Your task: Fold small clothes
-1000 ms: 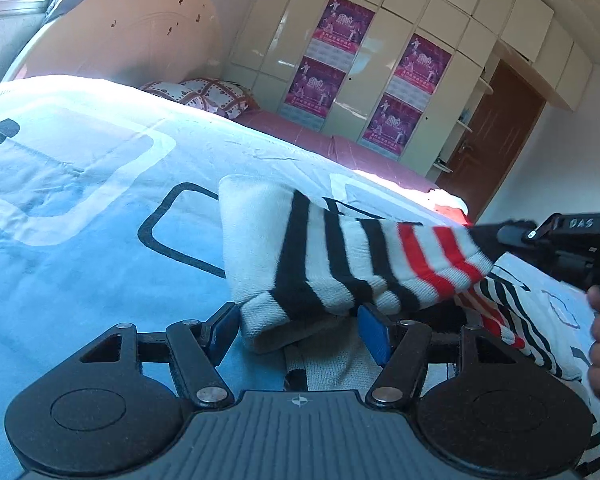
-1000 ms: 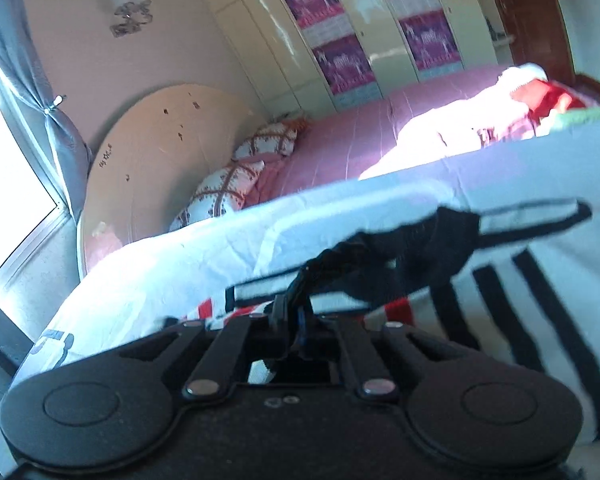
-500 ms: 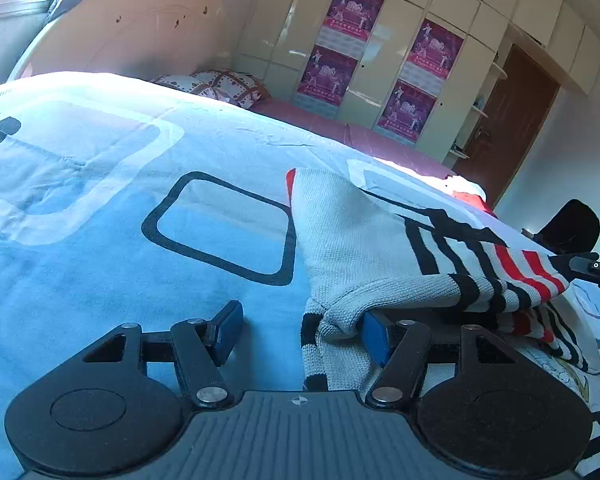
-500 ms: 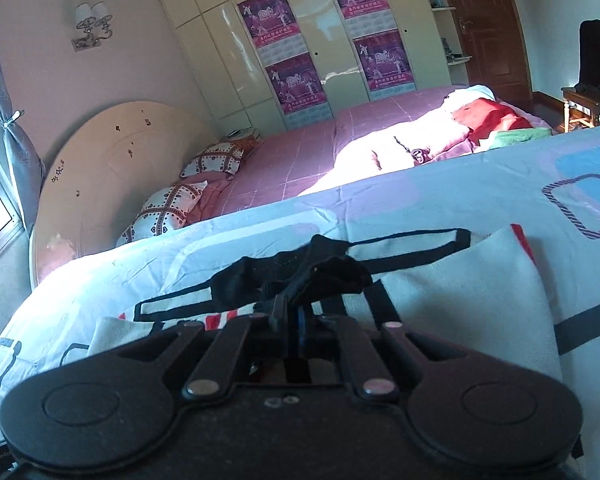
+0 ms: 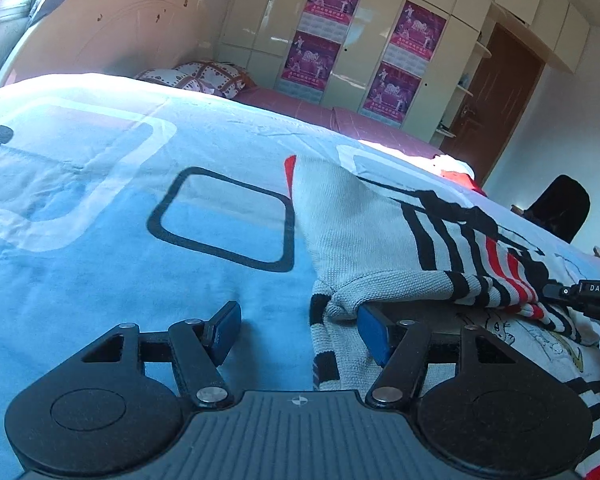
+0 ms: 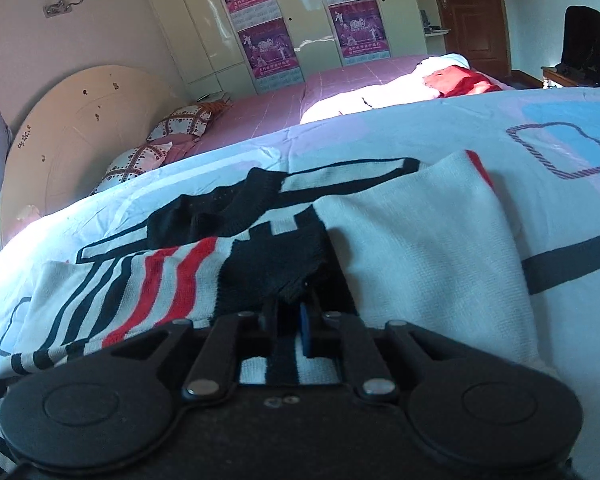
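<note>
Two views. Left wrist view: left tongs (image 5: 296, 330) spread wide, holding nothing; sweater (image 5: 364, 240) lies on bed (image 5: 100, 208), right of centre, its bunched hem corner touching right pad (image 5: 370, 332), left pad on bare bedcover. Sweater's long axis runs toward right edge, where right tongs (image 5: 556, 291) grip sleeve end. Right wrist view: right tongs (image 6: 294, 314) pressed together on black cuff (image 6: 276, 264), lower centre; body spreads right. Judgement: left tongs nearer hem; must shift right to catch it.
</note>
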Demonstrator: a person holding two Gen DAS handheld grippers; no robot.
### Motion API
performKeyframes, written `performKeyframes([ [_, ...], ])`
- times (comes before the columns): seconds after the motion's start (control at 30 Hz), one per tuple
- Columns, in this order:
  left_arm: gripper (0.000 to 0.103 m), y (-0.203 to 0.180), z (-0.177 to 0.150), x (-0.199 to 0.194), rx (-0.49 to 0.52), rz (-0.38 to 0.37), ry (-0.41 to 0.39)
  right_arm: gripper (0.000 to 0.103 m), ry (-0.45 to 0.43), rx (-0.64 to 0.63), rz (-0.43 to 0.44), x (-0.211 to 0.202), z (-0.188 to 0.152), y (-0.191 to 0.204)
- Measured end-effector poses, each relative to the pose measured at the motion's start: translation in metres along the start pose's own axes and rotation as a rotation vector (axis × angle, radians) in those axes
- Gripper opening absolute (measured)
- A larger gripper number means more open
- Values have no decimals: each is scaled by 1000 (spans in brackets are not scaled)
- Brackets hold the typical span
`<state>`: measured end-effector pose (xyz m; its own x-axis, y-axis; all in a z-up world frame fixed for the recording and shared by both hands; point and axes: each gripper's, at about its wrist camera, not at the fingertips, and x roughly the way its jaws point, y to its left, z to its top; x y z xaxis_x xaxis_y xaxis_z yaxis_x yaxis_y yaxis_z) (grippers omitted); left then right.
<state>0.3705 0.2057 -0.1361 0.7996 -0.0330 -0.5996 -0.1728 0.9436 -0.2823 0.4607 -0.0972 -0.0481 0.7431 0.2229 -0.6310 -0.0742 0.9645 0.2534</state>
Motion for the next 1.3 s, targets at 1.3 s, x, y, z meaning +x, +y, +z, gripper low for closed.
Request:
performKeyframes([
  [1.3,64,-100,70,117,369,-72,94,21,98,-358,174,77,16,94],
])
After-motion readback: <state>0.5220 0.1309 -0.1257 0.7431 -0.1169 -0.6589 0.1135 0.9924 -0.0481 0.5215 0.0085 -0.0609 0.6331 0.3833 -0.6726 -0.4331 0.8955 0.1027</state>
